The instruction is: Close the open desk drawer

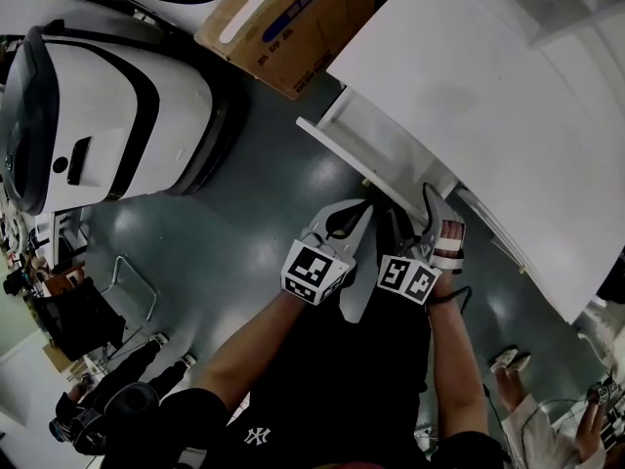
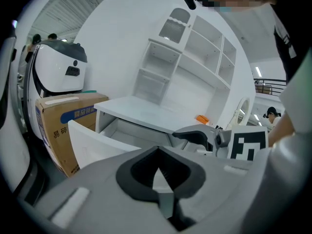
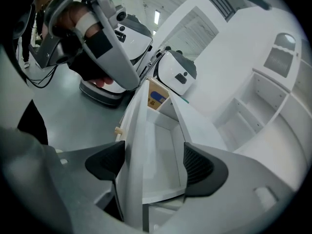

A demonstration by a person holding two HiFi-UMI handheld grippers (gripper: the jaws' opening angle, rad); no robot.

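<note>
The white desk (image 1: 469, 96) fills the upper right of the head view, and its drawer (image 1: 363, 149) stands pulled out toward me. My right gripper (image 3: 152, 165) is open, its two dark pads (image 3: 105, 162) straddling the upright front panel (image 3: 132, 145) of the drawer, with the empty drawer box beyond. In the head view that right gripper (image 1: 410, 218) sits at the panel's near end. My left gripper (image 1: 344, 225) hangs just left of it, shut on nothing. From the left gripper view the drawer (image 2: 95, 147) lies ahead of the left gripper (image 2: 158, 182).
A cardboard box (image 1: 283, 18) stands on the floor beside the desk's far end. A large white machine (image 1: 107, 106) sits to the left. A wire chair (image 1: 132, 286) and seated people are at lower left. Someone's feet (image 1: 508, 360) show at lower right. White shelves (image 2: 195, 57) rise behind the desk.
</note>
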